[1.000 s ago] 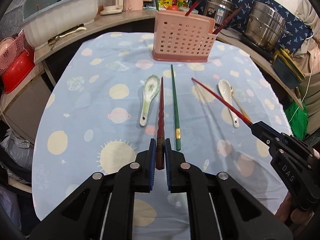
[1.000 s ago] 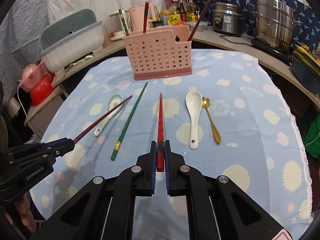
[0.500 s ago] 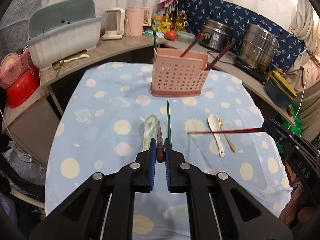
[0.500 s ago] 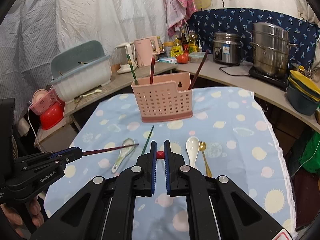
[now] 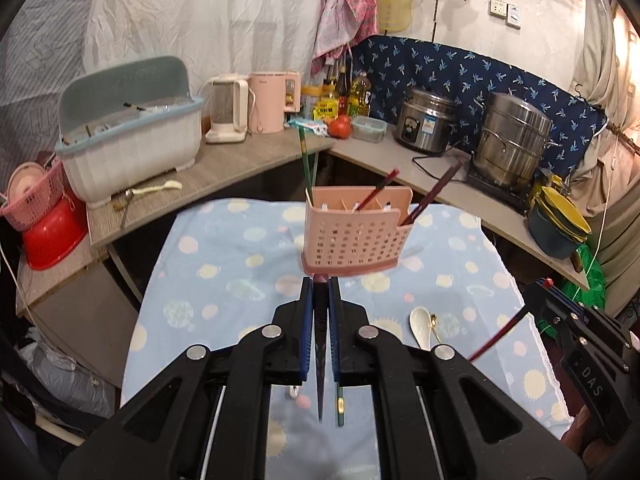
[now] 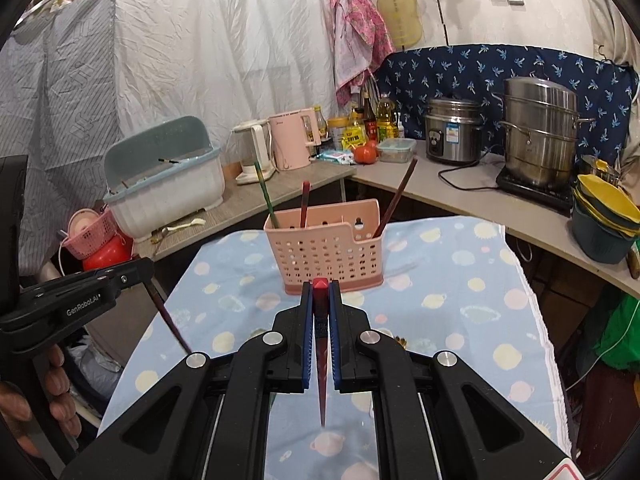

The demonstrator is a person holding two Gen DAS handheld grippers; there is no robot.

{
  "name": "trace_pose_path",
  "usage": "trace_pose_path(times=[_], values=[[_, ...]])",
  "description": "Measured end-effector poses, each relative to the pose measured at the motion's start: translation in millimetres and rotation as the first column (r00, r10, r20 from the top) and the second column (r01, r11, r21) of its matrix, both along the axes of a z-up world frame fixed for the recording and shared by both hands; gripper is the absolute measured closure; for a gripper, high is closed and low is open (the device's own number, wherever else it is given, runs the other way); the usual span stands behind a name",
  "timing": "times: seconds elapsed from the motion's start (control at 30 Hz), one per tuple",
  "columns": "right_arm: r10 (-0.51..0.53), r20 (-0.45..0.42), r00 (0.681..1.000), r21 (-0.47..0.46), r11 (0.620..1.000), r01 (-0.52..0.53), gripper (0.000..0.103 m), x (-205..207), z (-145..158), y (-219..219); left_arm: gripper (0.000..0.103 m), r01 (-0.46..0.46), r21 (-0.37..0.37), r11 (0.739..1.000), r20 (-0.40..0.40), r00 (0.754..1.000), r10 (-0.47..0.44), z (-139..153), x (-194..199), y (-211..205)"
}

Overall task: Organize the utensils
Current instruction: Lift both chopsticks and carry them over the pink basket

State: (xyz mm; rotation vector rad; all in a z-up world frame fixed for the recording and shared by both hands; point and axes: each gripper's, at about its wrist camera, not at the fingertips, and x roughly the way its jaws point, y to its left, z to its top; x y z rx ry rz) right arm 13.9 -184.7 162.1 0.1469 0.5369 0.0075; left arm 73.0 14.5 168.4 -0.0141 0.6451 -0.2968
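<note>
Here, both grippers (image 5: pixel 320 292) (image 6: pixel 321 292) clamp chopsticks (image 5: pixel 320 360) (image 6: pixel 321 360) hanging loosely, which could snag the basket (image 6: pixel 328 252) rim at twelve o'clock.

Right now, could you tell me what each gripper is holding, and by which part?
Left gripper: dark red chopstick, gripped near its thick end. Right gripper: red chopstick, likewise.

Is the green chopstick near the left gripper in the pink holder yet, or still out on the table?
Out. The green chopstick lies flat on the tablecloth, visible beneath the left gripper, short of the pink holder.
</note>
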Motion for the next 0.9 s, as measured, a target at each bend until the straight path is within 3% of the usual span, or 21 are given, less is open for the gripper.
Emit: trace_pose_path(times=[0.2, 0.57, 0.73, 0.9], values=[[0.0, 0.053, 0.999, 0.018, 1.0, -0.001, 0.096, 27.3, 32.9, -17.3, 0.096, -0.002, 0.007, 1.0, 0.065, 0.998, 0.001, 35.2, 28.0, -11.5], [-0.028, 0.194, 0.981, -0.038, 0.999, 0.035, 0.096, 104.8, 109.3, -33.3, 0.096, -0.023, -0.002, 1.0, 0.217, 0.976, 0.023, 117.5, 94.6, -42.4], [-0.049, 0.234, 0.971, -0.058, 0.996, 0.064, 0.096, 141.6, 126.6, -36.5, 0.096, -0.033, -0.008, 0.999, 0.239, 0.971, 0.034, 131.3, 126.3, -53.5], [-0.074, 0.239, 0.968, -0.084, 0.992, 0.096, 0.096, 178.2, 123.0, -37.6, 0.096, -0.036, -0.019, 0.999, 0.229, 0.973, 0.039, 128.3, 157.2, -61.5]])
